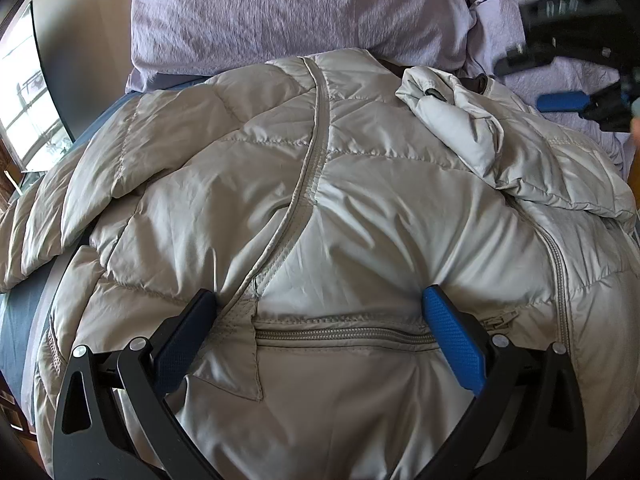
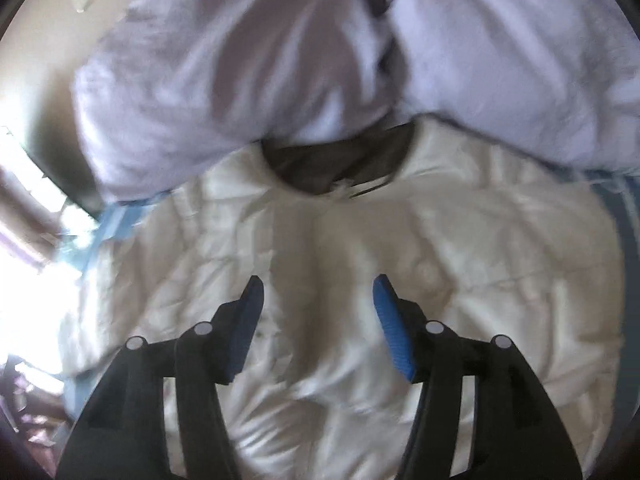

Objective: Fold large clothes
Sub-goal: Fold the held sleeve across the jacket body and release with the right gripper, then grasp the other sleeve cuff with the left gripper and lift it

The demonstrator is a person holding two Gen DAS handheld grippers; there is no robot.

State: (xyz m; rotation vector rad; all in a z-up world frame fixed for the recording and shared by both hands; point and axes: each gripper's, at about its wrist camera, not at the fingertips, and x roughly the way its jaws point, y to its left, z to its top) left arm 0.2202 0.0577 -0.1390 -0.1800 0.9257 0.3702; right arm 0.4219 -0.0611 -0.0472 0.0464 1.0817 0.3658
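Note:
A pale grey quilted puffer jacket (image 1: 360, 184) lies spread on the bed, front up, with its zip running down the middle and a sleeve (image 1: 452, 120) folded across its right side. My left gripper (image 1: 320, 300) is open, its blue pads pressed down on the jacket's lower part beside a pocket zip (image 1: 340, 334). My right gripper (image 2: 318, 286) is open and empty, hovering above the jacket's chest (image 2: 360, 232) below the dark collar lining (image 2: 340, 160); it also shows in the left wrist view (image 1: 568, 80), blurred, at the upper right.
Lilac pillows (image 1: 280, 12) and a rumpled lilac duvet (image 2: 520, 60) lie at the head of the bed beyond the collar. A blue sheet (image 1: 20, 320) shows at the left bed edge. A bright window (image 1: 28, 108) is on the left.

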